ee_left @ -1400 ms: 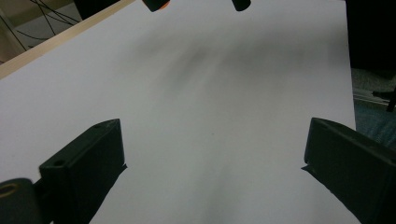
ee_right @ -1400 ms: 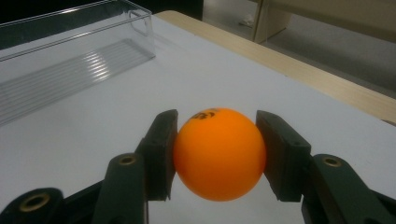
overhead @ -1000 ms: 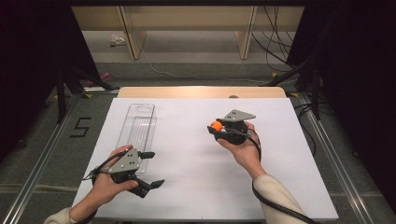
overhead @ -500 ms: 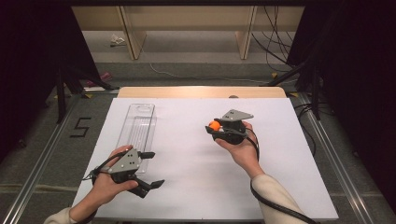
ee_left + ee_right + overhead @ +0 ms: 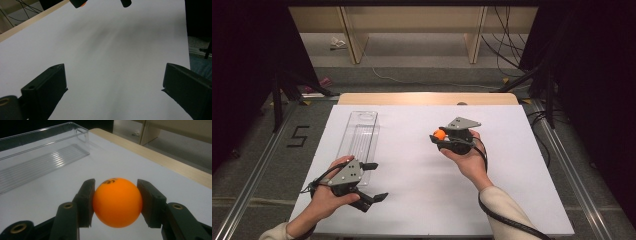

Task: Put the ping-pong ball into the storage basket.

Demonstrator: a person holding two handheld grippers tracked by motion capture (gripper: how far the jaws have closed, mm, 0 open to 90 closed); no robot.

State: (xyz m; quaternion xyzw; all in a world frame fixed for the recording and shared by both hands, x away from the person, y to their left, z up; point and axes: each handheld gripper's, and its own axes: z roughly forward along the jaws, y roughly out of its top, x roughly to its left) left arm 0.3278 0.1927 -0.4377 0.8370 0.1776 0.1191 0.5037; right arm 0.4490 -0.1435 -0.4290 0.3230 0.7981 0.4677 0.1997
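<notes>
An orange ball (image 5: 117,202) with dark print on top sits clamped between the two black jaws of my right gripper (image 5: 116,203), a little above the white table. From above, that gripper (image 5: 438,136) is at mid-table, right of centre, with the ball (image 5: 440,134) at its tip pointing left. My left gripper (image 5: 375,181) rests near the front left of the table, jaws wide apart, nothing between them. In the left gripper view its jaws frame bare white table (image 5: 112,75), and the ball (image 5: 82,3) shows at the top edge.
A long clear plastic tray (image 5: 359,137) lies lengthwise on the left half of the table, empty; its far wall (image 5: 45,135) is up-left of the ball. A wooden strip (image 5: 427,98) borders the far edge. Cables run across the floor beyond.
</notes>
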